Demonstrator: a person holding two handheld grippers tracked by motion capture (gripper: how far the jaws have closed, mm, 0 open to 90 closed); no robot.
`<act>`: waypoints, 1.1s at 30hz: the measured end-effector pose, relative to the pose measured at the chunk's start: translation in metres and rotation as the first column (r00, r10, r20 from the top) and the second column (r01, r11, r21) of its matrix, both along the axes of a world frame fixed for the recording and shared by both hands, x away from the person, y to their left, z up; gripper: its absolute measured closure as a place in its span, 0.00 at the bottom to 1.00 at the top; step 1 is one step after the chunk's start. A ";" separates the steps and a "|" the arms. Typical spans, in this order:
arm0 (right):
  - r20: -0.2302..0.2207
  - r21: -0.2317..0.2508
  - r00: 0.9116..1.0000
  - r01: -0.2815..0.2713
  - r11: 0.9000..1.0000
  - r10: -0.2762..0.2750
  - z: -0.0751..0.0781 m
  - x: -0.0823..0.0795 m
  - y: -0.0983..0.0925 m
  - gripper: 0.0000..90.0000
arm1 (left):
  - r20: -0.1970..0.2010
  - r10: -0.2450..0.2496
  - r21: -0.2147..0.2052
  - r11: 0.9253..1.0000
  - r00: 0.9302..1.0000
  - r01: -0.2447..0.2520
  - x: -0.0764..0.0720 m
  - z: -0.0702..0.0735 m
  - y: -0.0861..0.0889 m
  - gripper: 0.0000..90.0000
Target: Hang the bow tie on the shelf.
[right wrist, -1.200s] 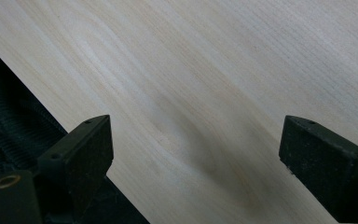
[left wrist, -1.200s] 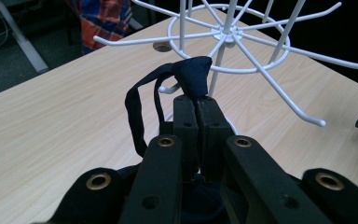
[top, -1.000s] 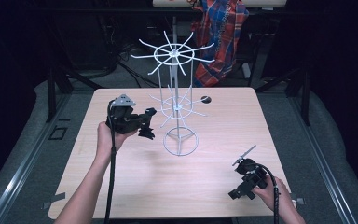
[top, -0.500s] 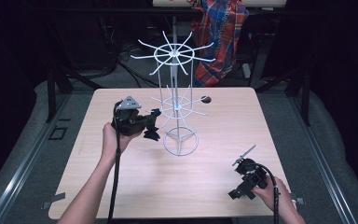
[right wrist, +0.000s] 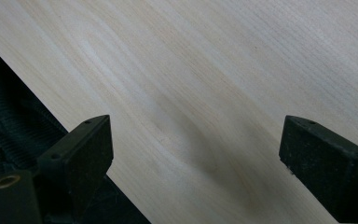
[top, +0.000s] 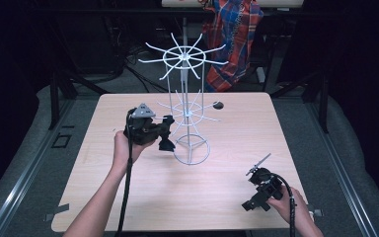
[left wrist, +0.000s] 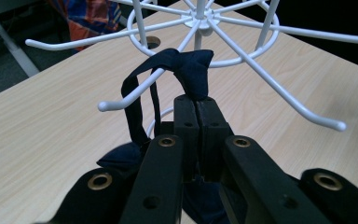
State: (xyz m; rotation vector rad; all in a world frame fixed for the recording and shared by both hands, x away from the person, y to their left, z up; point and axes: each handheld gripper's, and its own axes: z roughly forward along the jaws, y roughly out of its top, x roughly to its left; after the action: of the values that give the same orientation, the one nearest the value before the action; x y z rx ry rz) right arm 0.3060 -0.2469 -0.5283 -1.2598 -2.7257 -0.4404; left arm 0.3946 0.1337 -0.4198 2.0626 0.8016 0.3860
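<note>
Navy fabric strap (left wrist: 142, 93) is pinched between the closed fingers of the left gripper (left wrist: 196, 105), looped over a rack (top: 185, 106) prong just beyond them; tugging could tip the rack. The right gripper (top: 257, 190) fingers gape empty over the surface (right wrist: 223, 84).

rack (top: 190, 126) on table (top: 128, 202), left gripper (top: 165, 132) beside

Light wood table (top: 128, 197), white wire rack (top: 191, 148) standing near its middle
</note>
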 end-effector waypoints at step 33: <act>0.007 -0.020 1.000 -0.013 1.000 0.013 0.002 0.000 -0.001 0.10 | -0.009 0.014 0.001 1.000 1.000 -0.014 0.000 -0.006 -0.003 0.84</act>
State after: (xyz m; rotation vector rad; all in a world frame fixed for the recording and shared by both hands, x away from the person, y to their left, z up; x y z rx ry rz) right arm 0.3064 -0.2474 -0.5267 -1.2463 -2.7498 -0.4187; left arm 0.3942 0.1309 -0.4262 2.0620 0.8221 0.3852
